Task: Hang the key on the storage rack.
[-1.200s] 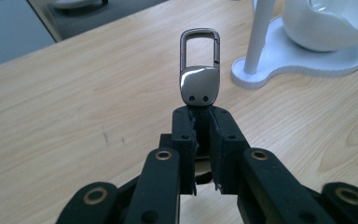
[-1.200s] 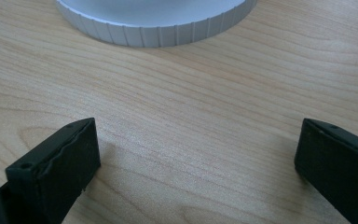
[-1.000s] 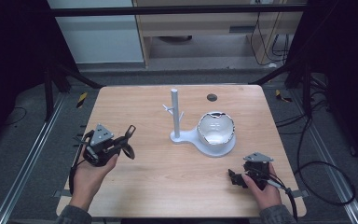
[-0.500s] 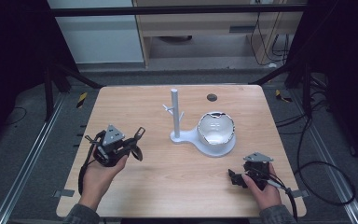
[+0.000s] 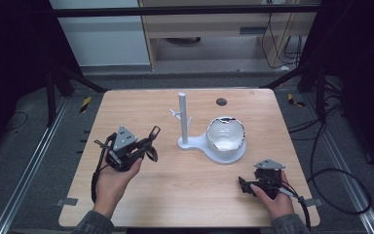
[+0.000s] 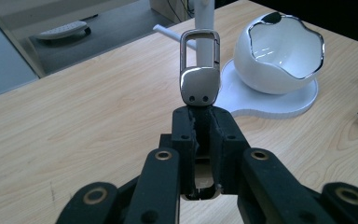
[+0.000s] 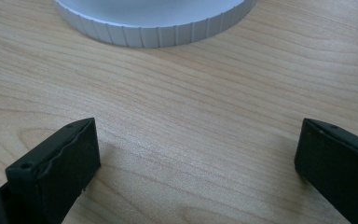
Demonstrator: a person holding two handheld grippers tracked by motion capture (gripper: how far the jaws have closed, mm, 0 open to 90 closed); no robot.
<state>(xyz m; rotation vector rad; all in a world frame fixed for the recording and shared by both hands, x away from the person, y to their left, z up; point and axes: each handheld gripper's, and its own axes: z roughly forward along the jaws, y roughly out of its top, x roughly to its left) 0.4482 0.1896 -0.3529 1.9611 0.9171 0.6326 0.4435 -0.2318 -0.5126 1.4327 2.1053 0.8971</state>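
Change: left tool (image 5: 146, 144) has carried the silver metal keyring clasp (image 6: 200, 70), pinched in its jaws, rightward toward the white peg stand (image 5: 183, 122).
Meaning: hanging probably comes next.
Right tool (image 5: 246, 185): wide, empty, resting on the wooden table (image 5: 185, 195).

One metal clip (image 6: 200, 70); one white bowl (image 5: 226, 135); one white stand (image 5: 183, 122) with its post; two grippers, left (image 5: 148, 141) and right (image 5: 244, 184).

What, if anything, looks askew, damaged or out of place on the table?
Nothing stands out. The white stand is upright, its bowl looks intact, and the left gripper holds the metal key clip cleanly.
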